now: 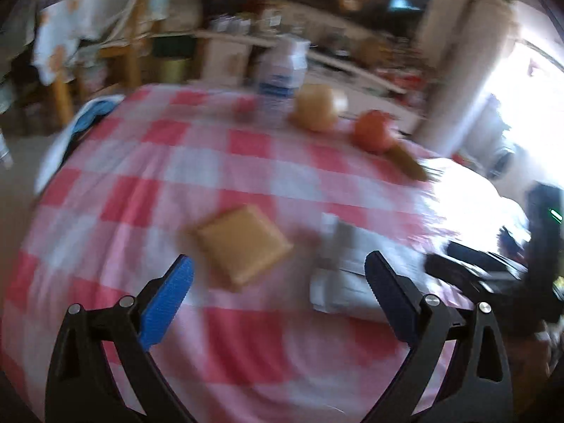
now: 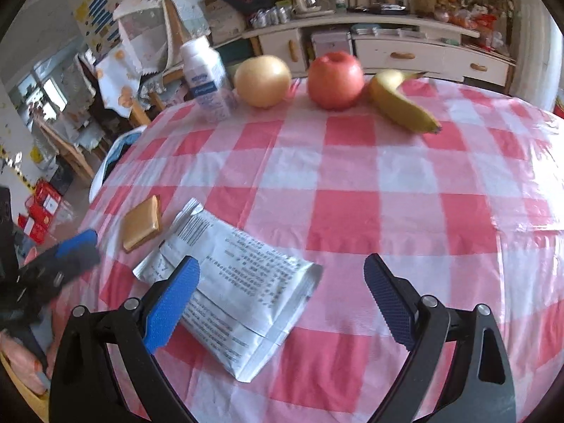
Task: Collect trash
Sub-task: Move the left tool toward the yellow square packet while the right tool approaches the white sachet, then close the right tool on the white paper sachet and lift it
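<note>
Wrapper (image 2: 236, 296), an empty silver food pouch printed with small text and a barcode, lies flat on the worktop (image 2: 352, 162), which wears a red and white checked cloth. It is the nearest thing to both tools and looks like the trash to collect.

The right tool (image 2: 282, 278) hovers just above the wrapper's near end, jaws spread wide and holding nothing. Its blue left pad overlaps the wrapper's left side in the view; the other pad sits over bare cloth to the right.

The left tool (image 1: 278, 275) is also spread wide and empty, seen through heavy motion blur. It points between the wrapper (image 1: 345, 275) and a small tan square (image 1: 243, 246), perhaps a biscuit, which lies just left of the wrapper. In the right view this tool appears at the left edge, near the square (image 2: 141, 224).

To grasp well, I judge the right tool should shift left until the wrapper's puffed open end sits between the pads, drop low, then close on a raised fold. A flat film is likely to slip if pinched from straight above. Keep the two tools from colliding.

Farther back, well apart from the wrapper, stand a white bottle (image 2: 208, 77), a yellow pear (image 2: 262, 81), a red apple (image 2: 335, 79) and a banana (image 2: 402, 102). These look like food, not trash.
</note>
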`<state>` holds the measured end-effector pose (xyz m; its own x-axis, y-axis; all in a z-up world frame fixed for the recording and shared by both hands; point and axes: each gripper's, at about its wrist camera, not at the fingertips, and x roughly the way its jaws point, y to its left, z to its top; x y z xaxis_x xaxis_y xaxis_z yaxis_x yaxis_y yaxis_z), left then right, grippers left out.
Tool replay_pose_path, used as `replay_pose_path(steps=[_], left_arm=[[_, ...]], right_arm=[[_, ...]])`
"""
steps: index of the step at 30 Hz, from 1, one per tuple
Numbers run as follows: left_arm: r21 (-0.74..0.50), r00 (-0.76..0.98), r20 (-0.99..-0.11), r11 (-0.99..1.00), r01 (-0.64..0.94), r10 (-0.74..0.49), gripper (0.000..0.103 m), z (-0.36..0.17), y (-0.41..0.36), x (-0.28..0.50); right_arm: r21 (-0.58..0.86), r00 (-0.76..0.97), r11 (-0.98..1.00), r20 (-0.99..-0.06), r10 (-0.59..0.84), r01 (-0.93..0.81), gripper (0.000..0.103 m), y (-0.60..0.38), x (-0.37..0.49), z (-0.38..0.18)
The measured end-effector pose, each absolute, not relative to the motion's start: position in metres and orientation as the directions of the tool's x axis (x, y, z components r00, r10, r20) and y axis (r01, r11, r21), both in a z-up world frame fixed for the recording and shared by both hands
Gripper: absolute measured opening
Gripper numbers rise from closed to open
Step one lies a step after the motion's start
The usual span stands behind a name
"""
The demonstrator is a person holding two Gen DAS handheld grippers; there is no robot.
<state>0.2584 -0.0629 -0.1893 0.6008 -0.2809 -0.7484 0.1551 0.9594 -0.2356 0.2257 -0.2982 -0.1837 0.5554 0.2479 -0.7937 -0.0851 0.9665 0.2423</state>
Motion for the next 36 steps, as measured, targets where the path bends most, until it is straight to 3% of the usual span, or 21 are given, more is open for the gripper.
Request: replay_pose_path(steps=[6,11,15,26,29,33,36], left_arm=[[-0.192,0.582,-0.788,0.978,0.076,-0.2,0.098,-0.201,-0.063,0.282],[-0.171,0.577,-0.798,0.983,0.06,-0.174,0.097,-0.204,-0.066,0.294],[-0.139,0.55,-0.824,0.99,0.04,-0.138,0.078,-0.213,-0.063,0.297],[-0.063,0.543,-0.838,0.998,-0.011,-0.047,0.078,-0.213,-0.04,0.304],[-0.051,0.547,-0.837,0.998,-0.039,-0.021,0.078,-0.21,-0.03,0.304],[-0.115,0.556,-0.825,0.993,0.002,-0.096,0.078,-0.205,-0.034,0.301],[-0.171,0.549,-0.82,0.985,0.032,-0.16,0.078,-0.206,-0.041,0.3]], right_arm=[[0.229,0.525,0.962,-0.807,0.272,-0.147,0.093,-0.28,0.228,-0.187],[0.303,0.481,0.937,-0.804,0.349,-0.174,0.093,-0.275,0.223,-0.191],[0.284,0.467,0.937,-0.813,0.348,-0.204,0.094,-0.26,0.214,-0.191],[0.468,0.327,0.792,-0.733,0.596,-0.393,0.094,-0.218,0.188,-0.184],[0.409,0.407,0.836,-0.737,0.539,-0.367,0.094,-0.225,0.193,-0.175],[0.174,0.53,0.927,-0.779,0.336,-0.332,0.094,-0.223,0.204,-0.173],[0.111,0.531,0.936,-0.798,0.284,-0.334,0.094,-0.214,0.218,-0.183]])
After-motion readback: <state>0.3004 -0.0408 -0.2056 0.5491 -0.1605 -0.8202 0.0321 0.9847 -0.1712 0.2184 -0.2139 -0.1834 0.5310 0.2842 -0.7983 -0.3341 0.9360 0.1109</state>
